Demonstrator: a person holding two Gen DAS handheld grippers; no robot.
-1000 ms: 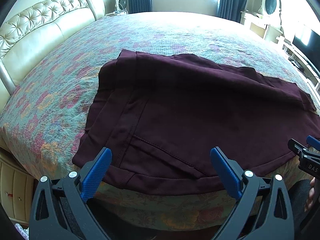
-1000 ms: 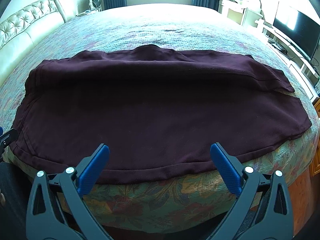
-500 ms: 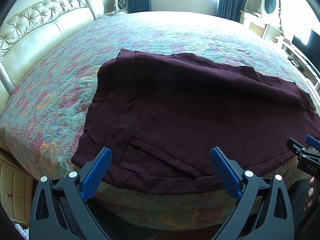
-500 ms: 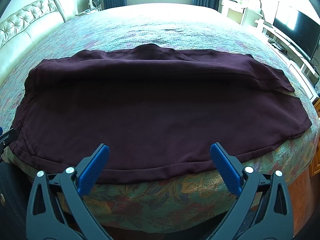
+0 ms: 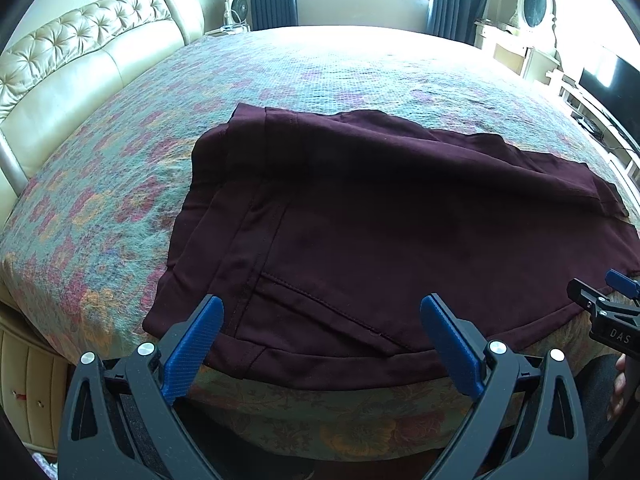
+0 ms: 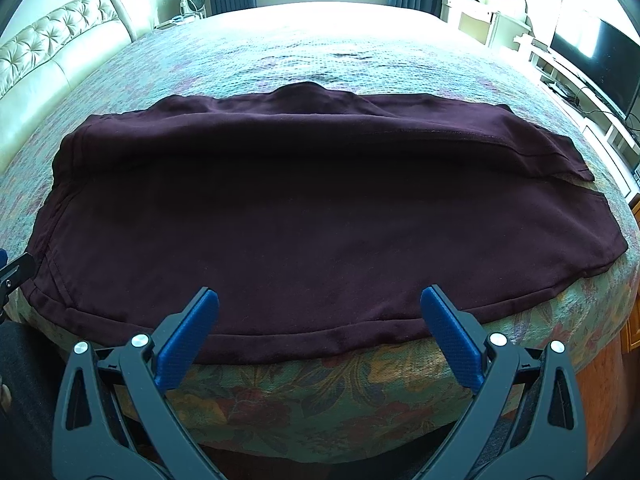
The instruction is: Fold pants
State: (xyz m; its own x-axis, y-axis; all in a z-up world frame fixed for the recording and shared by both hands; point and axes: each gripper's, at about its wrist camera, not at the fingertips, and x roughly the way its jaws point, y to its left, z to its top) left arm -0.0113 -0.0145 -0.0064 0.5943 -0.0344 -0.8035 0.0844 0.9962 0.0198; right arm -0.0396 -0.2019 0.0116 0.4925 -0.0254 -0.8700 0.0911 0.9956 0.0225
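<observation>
Dark maroon pants (image 5: 380,232) lie flat along the near edge of the bed, waistband and pocket seam at the left, one leg folded over the other. They also show in the right wrist view (image 6: 320,216), with the hems at the right. My left gripper (image 5: 320,320) is open and empty, just short of the waistband end at the bed's edge. My right gripper (image 6: 320,312) is open and empty, in front of the middle of the near leg edge. The right gripper's tip also shows in the left wrist view (image 5: 612,300).
The bed has a floral quilt (image 5: 340,68) and a floral side panel (image 6: 320,392). A tufted cream headboard (image 5: 72,64) stands at the left. A fan (image 5: 235,10), a window, a dressing table (image 5: 532,4) and a TV (image 6: 600,60) lie beyond.
Both grippers have edged slightly forward toward the pants' near edge. The pants have not moved.
</observation>
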